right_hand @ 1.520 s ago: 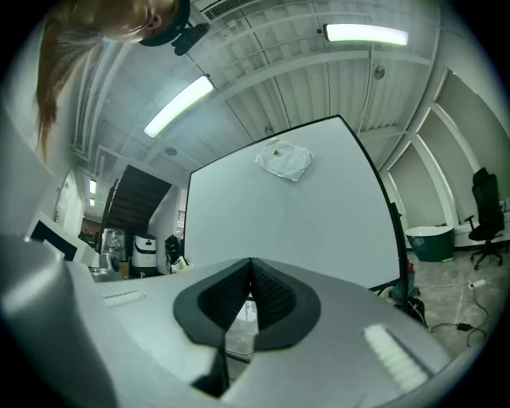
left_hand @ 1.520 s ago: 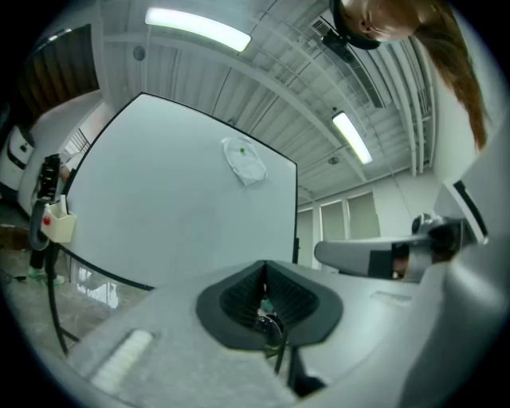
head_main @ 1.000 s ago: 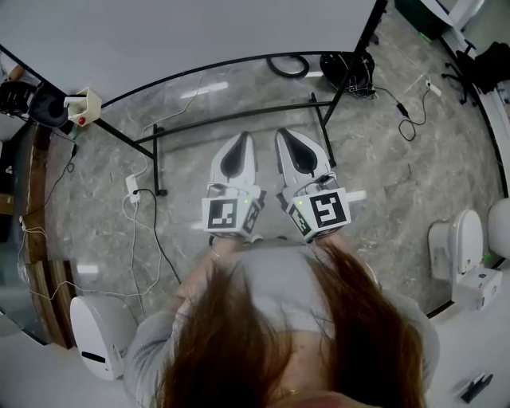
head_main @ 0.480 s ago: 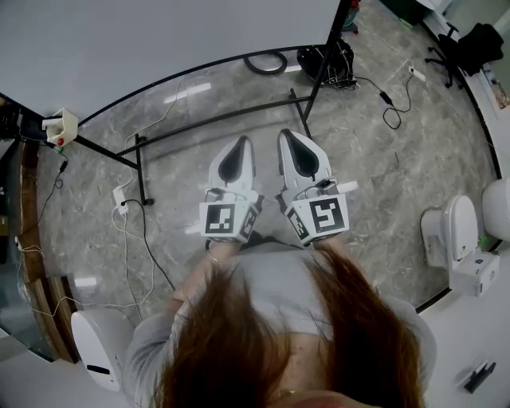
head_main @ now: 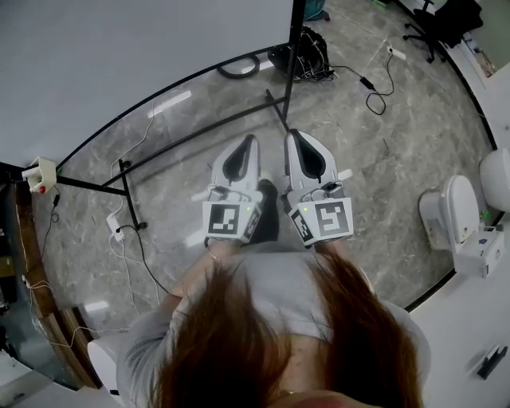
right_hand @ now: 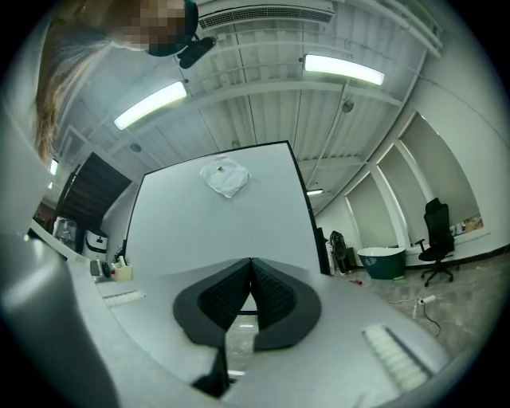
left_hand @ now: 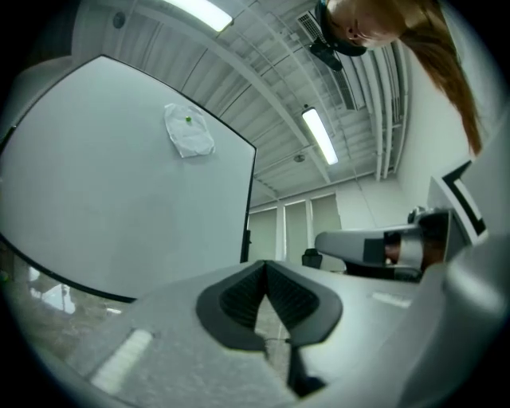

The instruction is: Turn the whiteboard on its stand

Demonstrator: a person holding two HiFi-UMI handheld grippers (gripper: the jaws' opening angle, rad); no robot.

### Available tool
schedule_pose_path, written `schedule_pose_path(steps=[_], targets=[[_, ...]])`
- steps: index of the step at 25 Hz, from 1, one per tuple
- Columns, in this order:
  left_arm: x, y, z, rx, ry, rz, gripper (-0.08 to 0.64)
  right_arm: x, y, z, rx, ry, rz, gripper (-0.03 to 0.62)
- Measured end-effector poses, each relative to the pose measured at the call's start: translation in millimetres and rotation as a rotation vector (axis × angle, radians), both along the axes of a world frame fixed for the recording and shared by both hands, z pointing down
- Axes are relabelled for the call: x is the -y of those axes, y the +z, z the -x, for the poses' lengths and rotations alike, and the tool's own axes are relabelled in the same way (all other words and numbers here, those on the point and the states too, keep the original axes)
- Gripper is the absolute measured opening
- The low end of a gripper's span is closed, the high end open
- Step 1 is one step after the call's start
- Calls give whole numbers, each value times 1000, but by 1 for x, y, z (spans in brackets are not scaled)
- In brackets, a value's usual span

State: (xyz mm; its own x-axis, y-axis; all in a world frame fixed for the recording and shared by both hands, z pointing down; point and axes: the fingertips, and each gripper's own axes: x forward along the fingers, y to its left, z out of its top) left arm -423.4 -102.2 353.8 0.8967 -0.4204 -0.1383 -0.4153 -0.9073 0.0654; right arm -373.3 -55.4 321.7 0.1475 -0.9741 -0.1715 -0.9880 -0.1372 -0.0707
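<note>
The whiteboard (head_main: pixel 143 48) fills the upper left of the head view, with its black stand legs (head_main: pixel 199 131) crossing the floor below it. My left gripper (head_main: pixel 253 139) and right gripper (head_main: pixel 292 134) are held side by side just short of the stand's right post (head_main: pixel 291 56), touching nothing. Both are shut and empty. In the left gripper view the whiteboard (left_hand: pixel 119 191) stands ahead and to the left, with a white cloth (left_hand: pixel 189 131) pinned high on it. The right gripper view shows the whiteboard (right_hand: pixel 215 231) straight ahead, the cloth (right_hand: pixel 225 175) near its top edge.
Cables trail over the grey floor, with a power strip (head_main: pixel 115 227) at the left. A black bag (head_main: pixel 303 56) and a coiled hose (head_main: pixel 239 68) lie behind the stand. White machines (head_main: pixel 462 223) stand at the right, and an office chair (head_main: pixel 446 20) at the top right.
The whiteboard and the stand's right post have slid left and grown in the head view as the person came closer. Both grippers stay shut and side by side.
</note>
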Motion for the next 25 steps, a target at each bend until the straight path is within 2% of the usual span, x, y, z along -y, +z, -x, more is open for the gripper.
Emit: schedule_pose_path(steps=[6,12,17,21,25], targets=[[51,22,-83,24,68,38,-2,46,14,-75,-15,69,14,5],[125,6,-171,8,109,34,-2,126,3,-161,-19,101,23,5],[164,-8,-224,-1,124,42,-2,168,0,-213,-11,103,41,5],[174,-4,-247,19,112,65,-2,182,-1,-237,31,67,34,5],[185,-5,-266,11,61,73,-2,194,-14,-250,-17,-47,3,5]])
